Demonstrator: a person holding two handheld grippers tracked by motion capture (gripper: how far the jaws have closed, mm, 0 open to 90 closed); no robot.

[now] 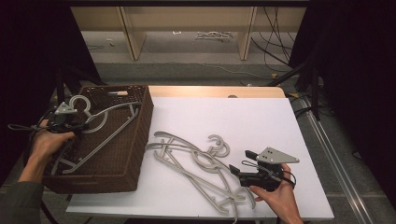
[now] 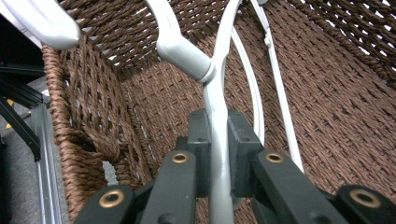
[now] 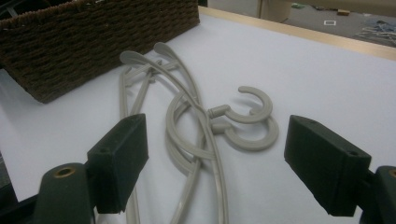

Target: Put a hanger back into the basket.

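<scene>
Two grey hangers (image 3: 205,135) lay tangled on the white table (image 1: 252,121), right of the wicker basket (image 1: 135,140), before the right gripper (image 3: 217,163), its jaws wide apart and empty. Inside the basket at the left, the left gripper (image 2: 218,140) was clamped on a third hanger (image 2: 217,93), a grip plain from its own view; no writing was legible.

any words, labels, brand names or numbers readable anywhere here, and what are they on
None can be read: the hanger clamped in the left gripper, the hangers on the table, the wicker basket and the right gripper all look plain.
The small white items on the far floor are too blurred to tell.
</scene>
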